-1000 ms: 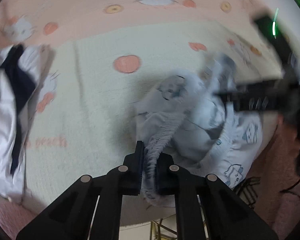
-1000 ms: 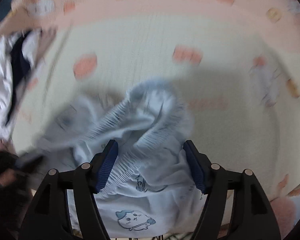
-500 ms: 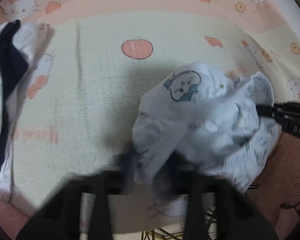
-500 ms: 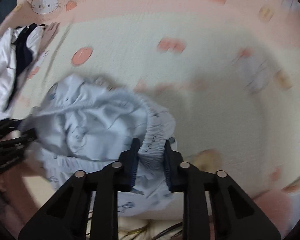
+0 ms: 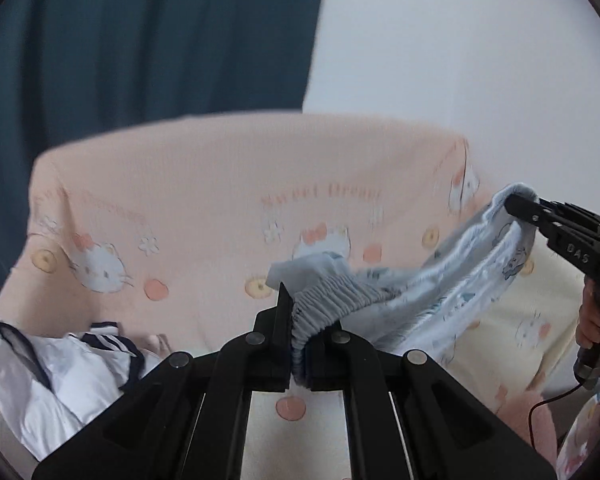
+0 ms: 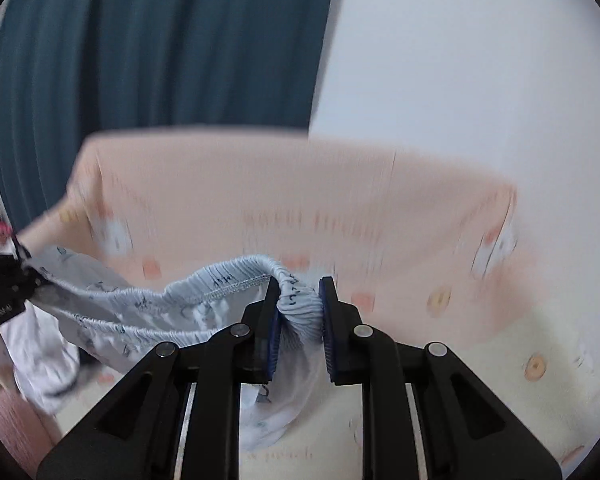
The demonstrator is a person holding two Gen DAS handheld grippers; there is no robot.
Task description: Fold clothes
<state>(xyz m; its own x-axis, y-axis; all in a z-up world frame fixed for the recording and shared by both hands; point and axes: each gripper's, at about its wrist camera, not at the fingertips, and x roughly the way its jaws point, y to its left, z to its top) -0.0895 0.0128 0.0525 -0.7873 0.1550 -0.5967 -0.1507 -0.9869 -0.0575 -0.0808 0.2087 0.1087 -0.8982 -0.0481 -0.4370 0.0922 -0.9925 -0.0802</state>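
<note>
Light blue cartoon-print shorts (image 5: 440, 288) with an elastic waistband hang in the air, stretched between both grippers. My left gripper (image 5: 298, 344) is shut on one end of the waistband. My right gripper (image 6: 300, 320) is shut on the other end of the waistband (image 6: 228, 280); it also shows in the left wrist view (image 5: 520, 204), at the right. The left gripper shows at the left edge of the right wrist view (image 6: 16, 276). The shorts sag in the middle above the pink and cream Hello Kitty blanket (image 5: 204, 200).
A white garment with navy trim (image 5: 52, 368) lies crumpled on the blanket at the left. A dark teal curtain (image 5: 140, 40) and a white wall (image 5: 460, 40) stand behind the bed. A black cable (image 5: 548, 408) hangs at the right.
Both grippers have lifted the shorts off the blanket and pulled apart, stretching the waistband. The cameras have tilted up from the blanket toward the curtain and wall.
</note>
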